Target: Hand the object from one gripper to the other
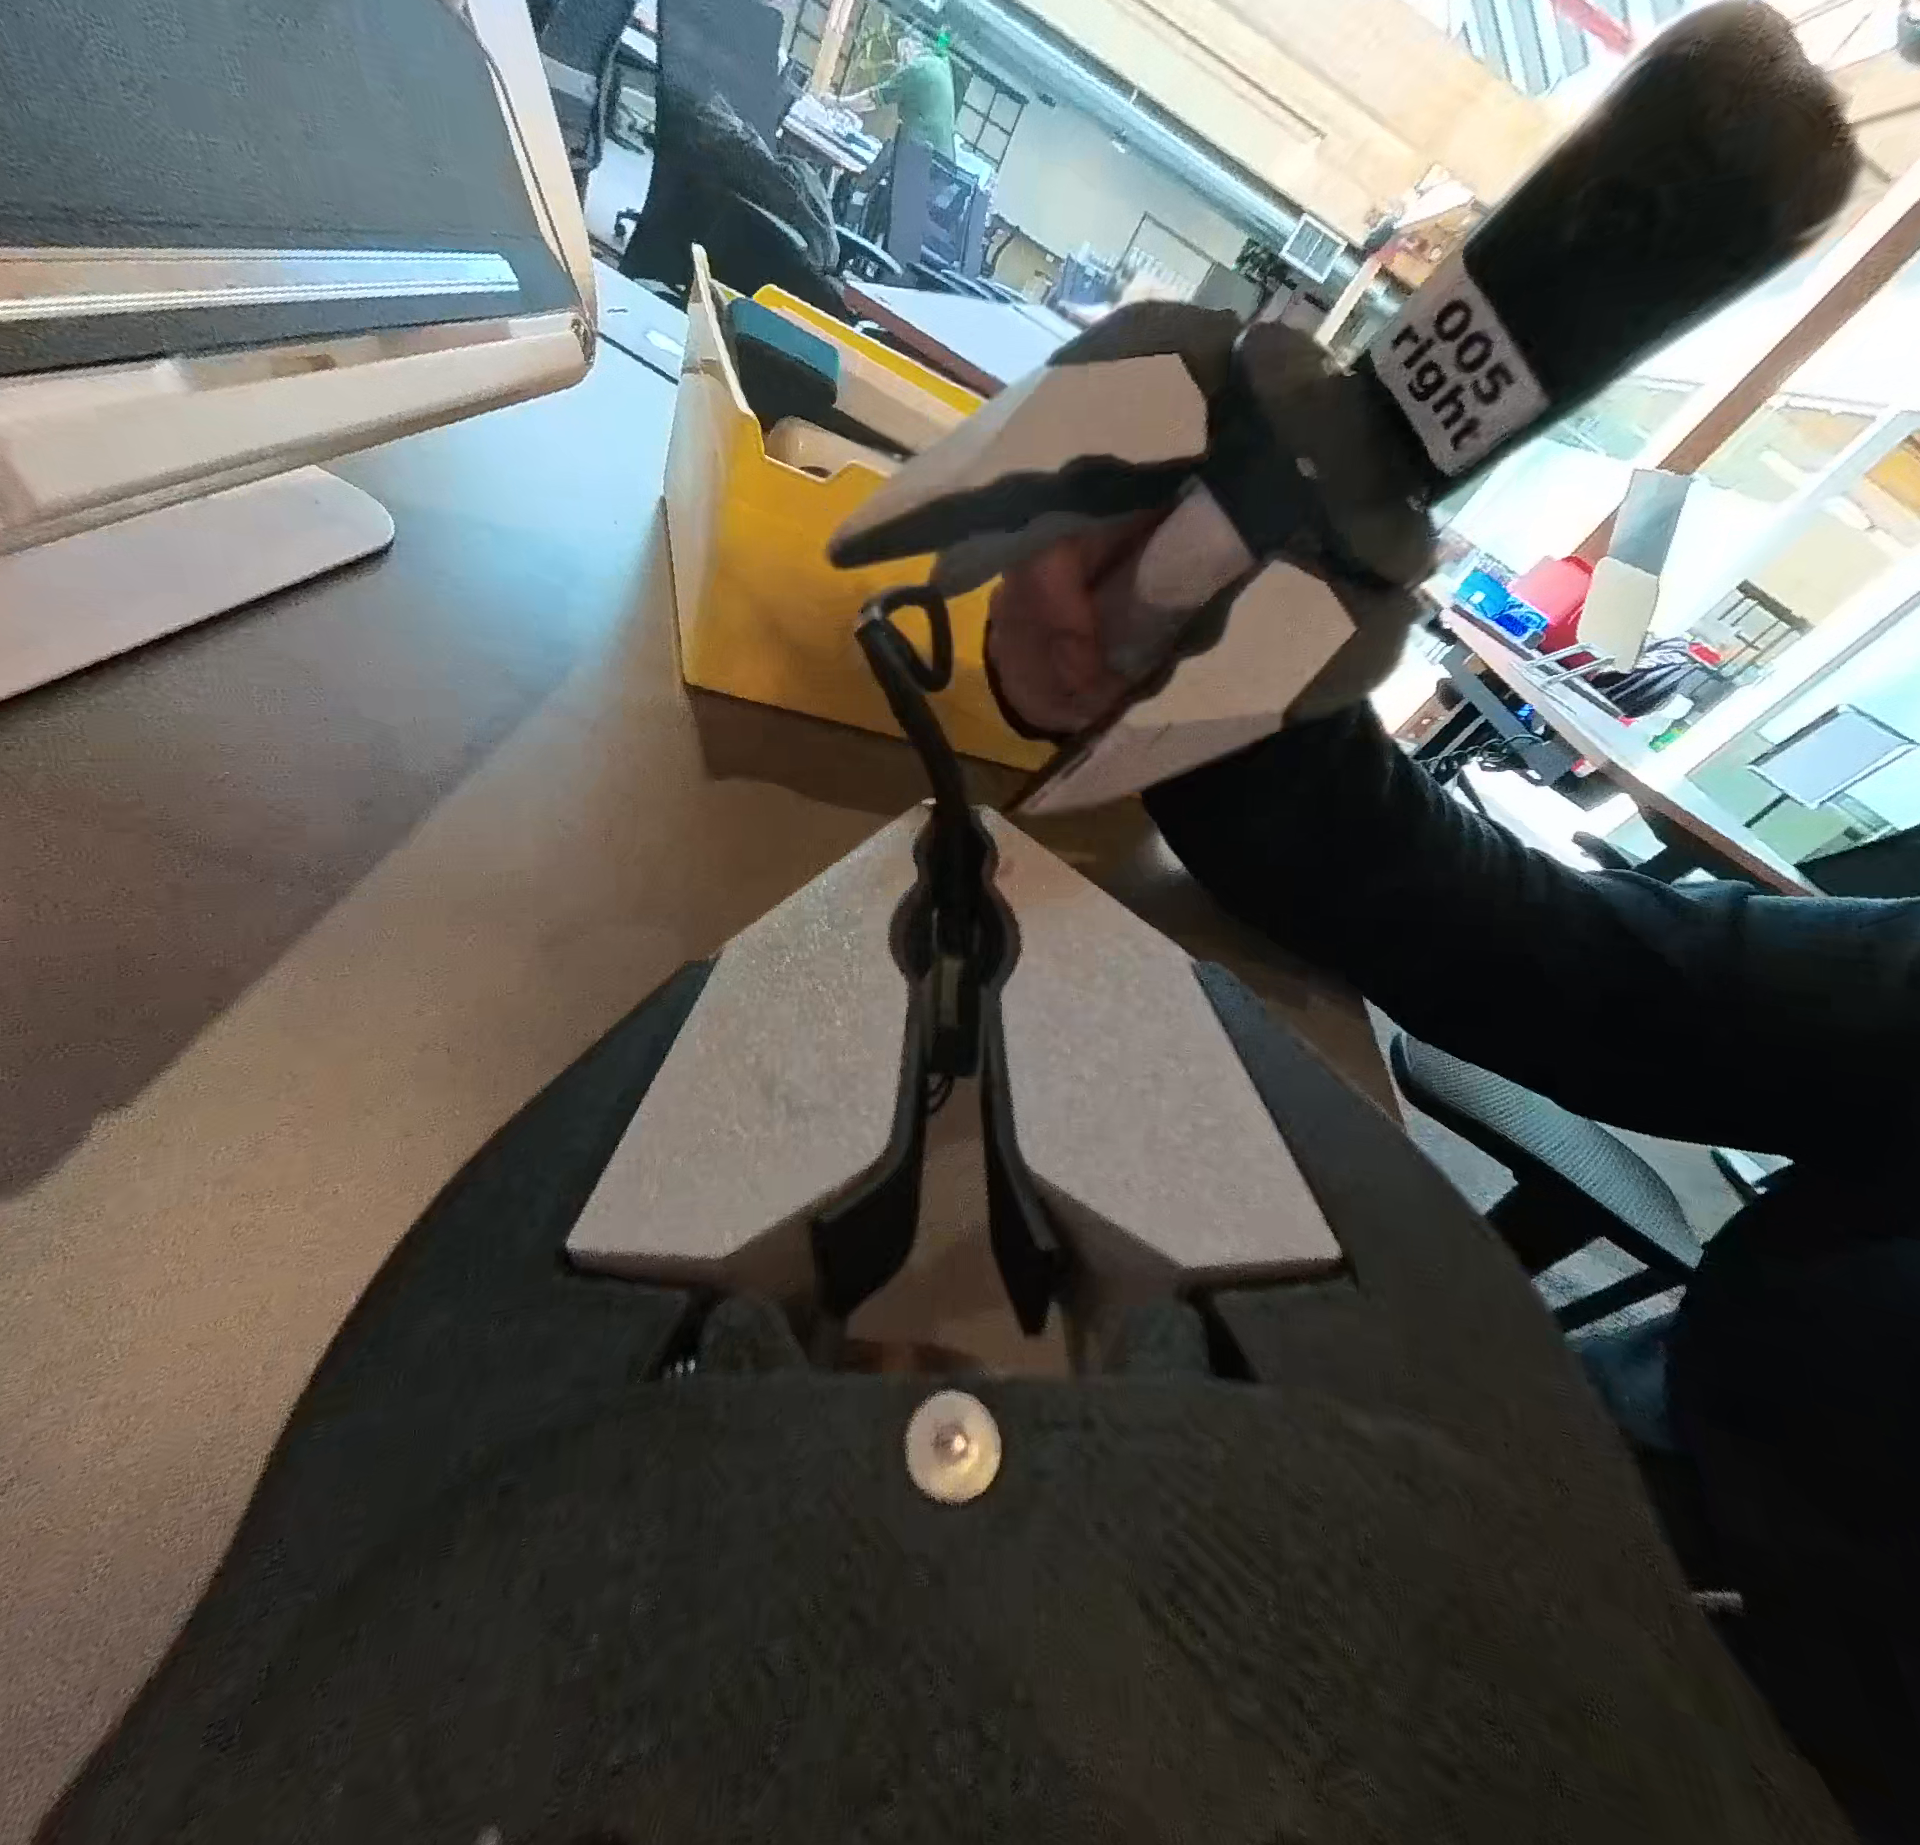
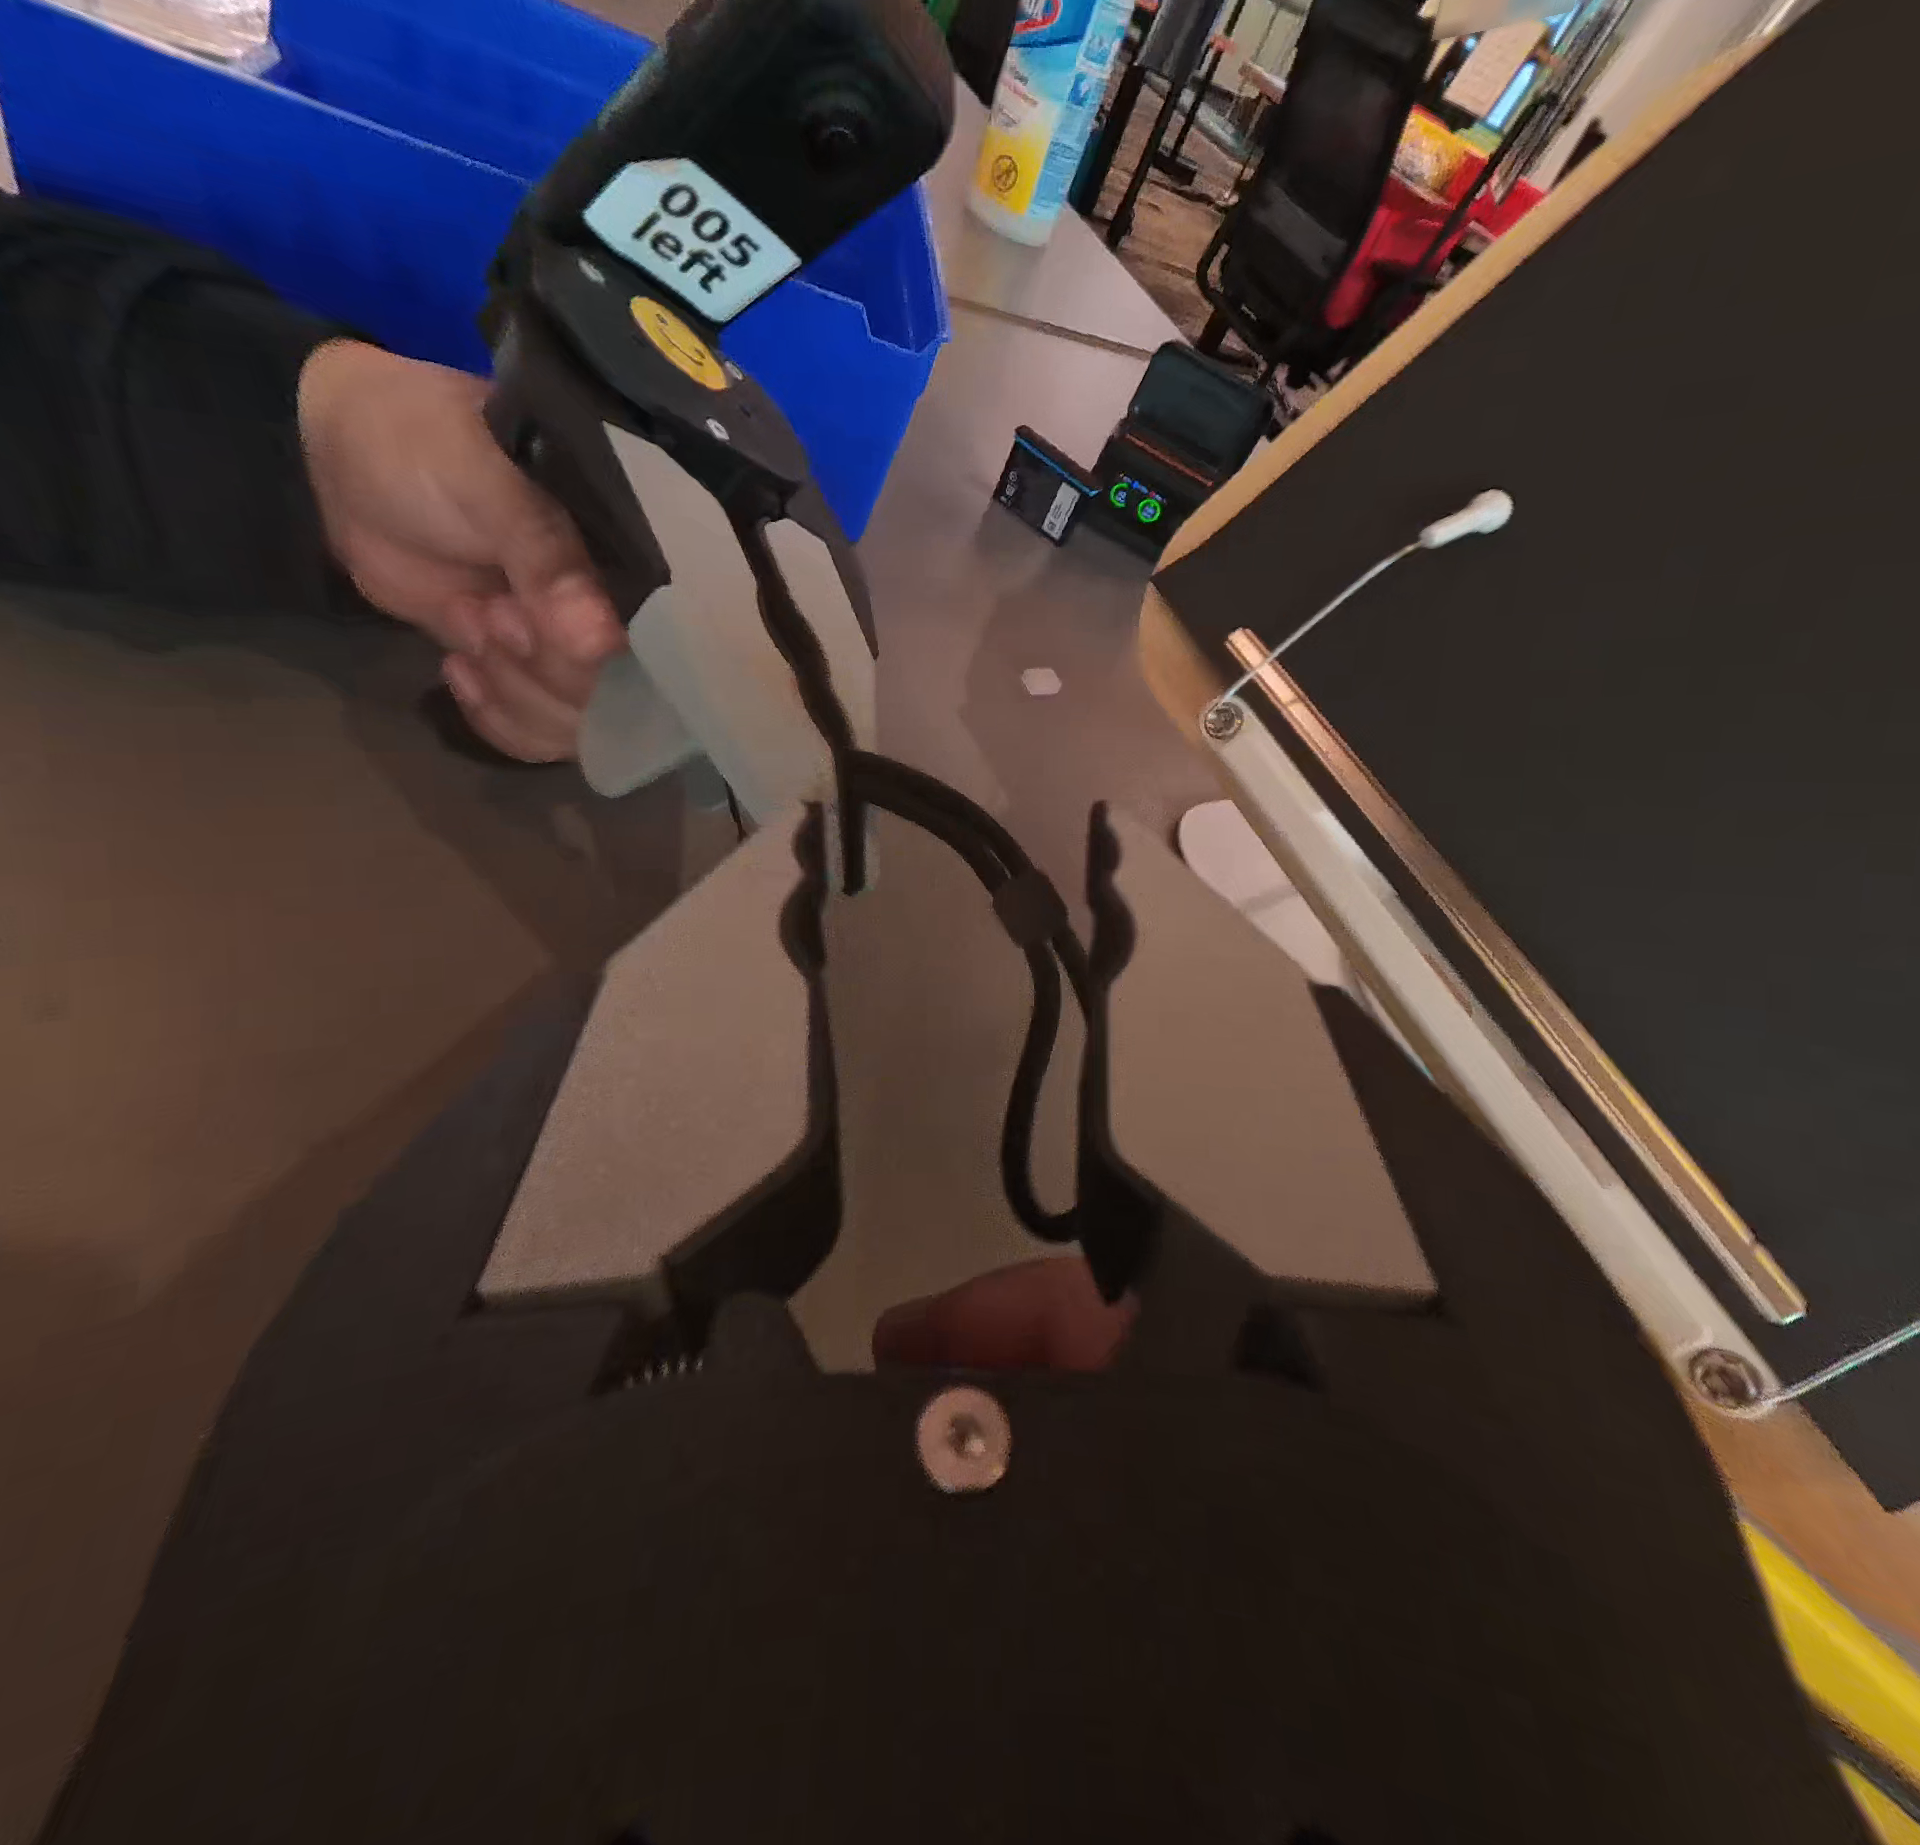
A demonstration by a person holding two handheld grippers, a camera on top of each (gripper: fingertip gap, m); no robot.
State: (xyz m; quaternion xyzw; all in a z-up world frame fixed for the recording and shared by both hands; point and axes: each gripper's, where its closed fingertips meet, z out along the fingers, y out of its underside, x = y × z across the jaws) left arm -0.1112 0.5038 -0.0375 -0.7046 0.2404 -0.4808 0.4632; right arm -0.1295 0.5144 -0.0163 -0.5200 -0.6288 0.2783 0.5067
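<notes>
A black bundled cable (image 1: 925, 725) is held above the desk. My left gripper (image 1: 956, 829) is shut on its lower part, and the looped end sticks up past the fingertips. My right gripper (image 1: 932, 681) faces it from the upper right with its jaws apart on either side of the loop. In the right wrist view my right gripper (image 2: 956, 829) is open and the cable (image 2: 1023, 907) arcs between its fingers, close to the right one. The left gripper (image 2: 854, 860) pinches the cable's other end there. A hand holds each gripper.
A white monitor (image 1: 260, 185) stands at the left and a yellow box (image 1: 769, 569) with items in it behind the grippers. In the right wrist view there is a blue bin (image 2: 364, 154), a wipes canister (image 2: 1049, 81), small black devices (image 2: 1174, 465) and the monitor's dark screen (image 2: 1662, 548) at the right. My two grippers' fingertips are within a few centimetres of each other.
</notes>
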